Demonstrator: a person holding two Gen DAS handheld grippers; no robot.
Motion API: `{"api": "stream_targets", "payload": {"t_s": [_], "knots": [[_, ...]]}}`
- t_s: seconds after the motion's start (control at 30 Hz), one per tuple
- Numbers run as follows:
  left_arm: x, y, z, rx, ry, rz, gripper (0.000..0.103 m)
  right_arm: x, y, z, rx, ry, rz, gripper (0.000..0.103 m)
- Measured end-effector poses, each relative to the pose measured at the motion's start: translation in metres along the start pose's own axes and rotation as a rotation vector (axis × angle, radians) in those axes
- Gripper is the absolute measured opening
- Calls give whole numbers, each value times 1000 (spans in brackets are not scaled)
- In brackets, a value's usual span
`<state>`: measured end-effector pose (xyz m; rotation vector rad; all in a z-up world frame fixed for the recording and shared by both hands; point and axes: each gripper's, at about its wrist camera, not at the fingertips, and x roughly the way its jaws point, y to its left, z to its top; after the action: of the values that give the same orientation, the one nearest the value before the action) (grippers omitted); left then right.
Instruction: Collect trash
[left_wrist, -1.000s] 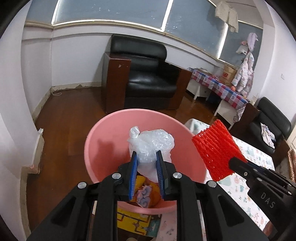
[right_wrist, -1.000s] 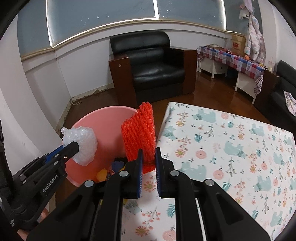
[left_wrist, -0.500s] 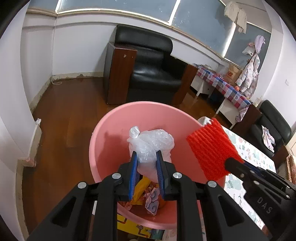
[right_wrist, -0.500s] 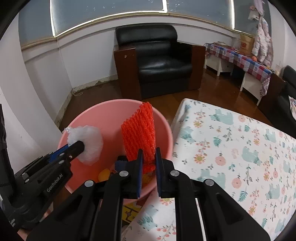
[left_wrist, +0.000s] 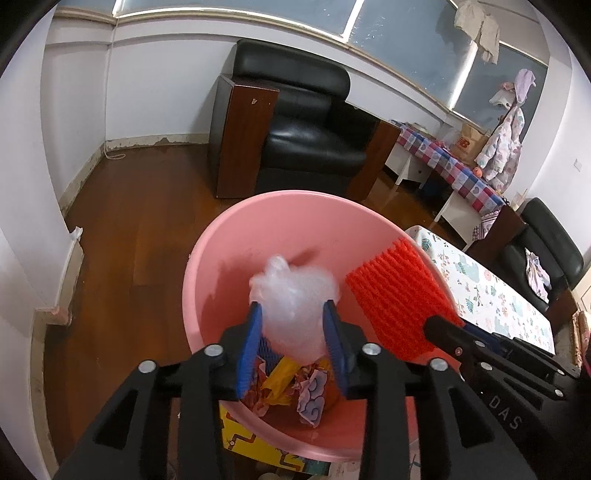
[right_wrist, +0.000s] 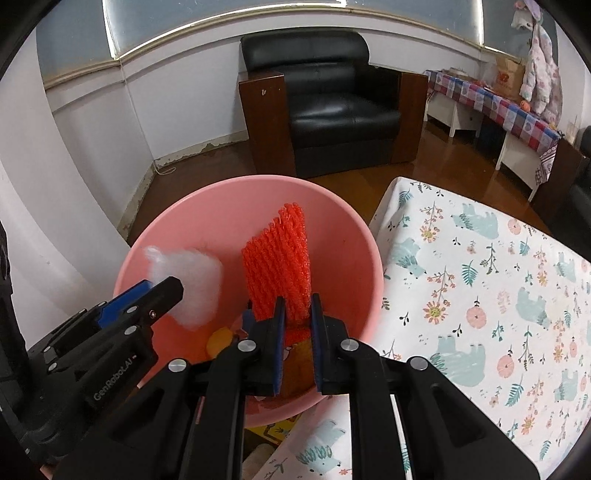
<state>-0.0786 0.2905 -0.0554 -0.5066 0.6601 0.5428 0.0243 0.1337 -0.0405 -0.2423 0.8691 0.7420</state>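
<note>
My left tongs (left_wrist: 291, 314) opening over the pink basin (left_wrist: 207, 266), blurred white plastic wad (left_wrist: 295, 291) sitting between the spreading pads, my right tongs (right_wrist: 295, 317) clenching the red foam net (right_wrist: 277, 258) upright above the basin beside the floral desk (right_wrist: 480, 295), wrappers (left_wrist: 291, 380) lying at the bottom.

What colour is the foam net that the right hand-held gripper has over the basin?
Bright red-orange foam net, clearest in the right wrist view.

A table (right_wrist: 480, 295) under a white cloth (right_wrist: 436, 258) printed with bears and flowers stood on the brown wooden floor (left_wrist: 147, 221); a pink basin (right_wrist: 351, 229) sat just beside its edge, whether on the floor could not be told
</note>
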Motion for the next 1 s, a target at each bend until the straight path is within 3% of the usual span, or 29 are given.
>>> {"api": "stream_targets", "payload": {"t_s": [0.07,0.17,0.57,0.67,1.0], "knots": [[-1,0,-1,5,-5,1,42,1,-2,1,1,1,9,27],[-4,0,-2,9,-11,-4,47,-1,-2,2,5,-11,26,36],[-23,-6,-1,30,-47,-8,51,-26,-14,-1,18,-64,59,42],[-32,-10,-3,38,-53,-12,51,-35,-20,-5,30,-76,69,46],[-71,-27,-8,65,-103,-10,51,-67,-34,-22,35,-109,80,48]]}}
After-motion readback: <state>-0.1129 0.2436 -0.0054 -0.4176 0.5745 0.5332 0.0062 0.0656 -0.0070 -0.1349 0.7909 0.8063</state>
